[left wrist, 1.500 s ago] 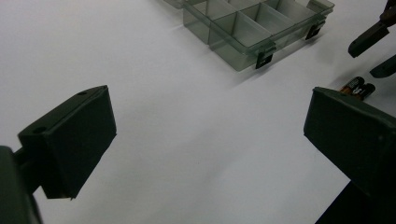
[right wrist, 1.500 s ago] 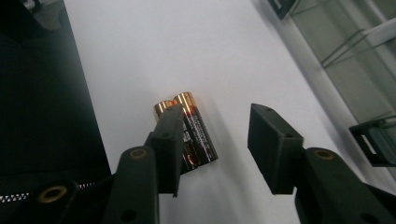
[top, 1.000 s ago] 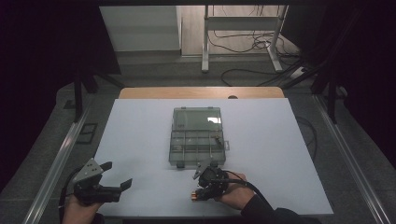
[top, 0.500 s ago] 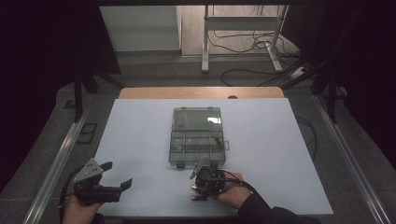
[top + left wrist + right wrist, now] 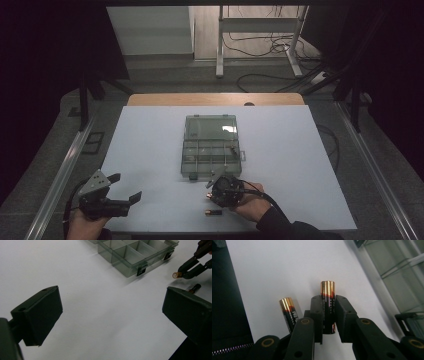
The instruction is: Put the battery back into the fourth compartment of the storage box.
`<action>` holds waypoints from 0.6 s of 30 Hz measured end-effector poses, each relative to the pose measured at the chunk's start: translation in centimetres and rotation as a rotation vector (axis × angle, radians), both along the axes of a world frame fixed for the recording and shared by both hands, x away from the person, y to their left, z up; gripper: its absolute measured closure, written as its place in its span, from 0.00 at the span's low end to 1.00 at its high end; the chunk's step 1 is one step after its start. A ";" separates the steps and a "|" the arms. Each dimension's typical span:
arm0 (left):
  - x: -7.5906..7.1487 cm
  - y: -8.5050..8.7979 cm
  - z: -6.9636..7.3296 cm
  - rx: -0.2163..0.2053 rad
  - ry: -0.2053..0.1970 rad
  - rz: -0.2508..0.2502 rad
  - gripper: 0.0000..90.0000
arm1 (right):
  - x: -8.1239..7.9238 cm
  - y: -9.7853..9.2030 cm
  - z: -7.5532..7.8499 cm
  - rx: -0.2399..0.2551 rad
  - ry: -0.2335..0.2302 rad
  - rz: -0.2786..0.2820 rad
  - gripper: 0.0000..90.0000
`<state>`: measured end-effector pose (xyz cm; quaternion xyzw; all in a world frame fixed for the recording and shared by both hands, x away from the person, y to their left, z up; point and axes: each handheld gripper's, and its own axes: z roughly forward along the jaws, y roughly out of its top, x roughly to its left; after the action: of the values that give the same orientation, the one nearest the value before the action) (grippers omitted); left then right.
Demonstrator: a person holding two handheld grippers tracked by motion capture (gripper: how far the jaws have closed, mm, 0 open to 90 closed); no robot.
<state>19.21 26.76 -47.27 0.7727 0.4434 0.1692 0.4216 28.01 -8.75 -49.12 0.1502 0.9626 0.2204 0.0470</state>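
while the right hand-held gripper (image 5: 328,315) clamps one battery, the work reads as loading batteries into the box, one at a time.

step in hand: pick-up just made; the jaws have just been closing, with the held battery (image 5: 327,307) between them, pads pressed on both of its sides, gold end sticking out past the tips.
held battery, place: lifted a little off the white surface (image 5: 150,140), near the front edge of the clear plastic box (image 5: 212,150); the left gripper view shows it too (image 5: 177,275), clear of the surface.
second battery: lying flat on the surface (image 5: 213,212), just beside the right hand-held gripper and apart from the box; also seen in the right gripper view (image 5: 288,312).
box: lid swung open and lying back, divided compartments facing up; whether any already hold something is too small to tell.
left hand-held gripper: (image 5: 125,192) jaws spread wide, nothing between them, resting low at the near left corner of the surface, well apart from the box.
next move, as judged: carry the held battery over the front wall of the box, line it up lengthwise with a compartment, lower it, then release.
care needed: keep the grip firm and the battery level so that it clears the dividers and the front latches.
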 end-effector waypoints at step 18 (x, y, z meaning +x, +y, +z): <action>0.0 0.0 0.0 0.001 0.000 0.000 0.04 | 0.9 -1.6 1.6 0.058 -0.032 -0.063 0.85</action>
<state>19.21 26.76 -47.27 0.7728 0.4433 0.1694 0.4214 28.95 -10.33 -47.57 0.1784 0.9498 0.2489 0.0648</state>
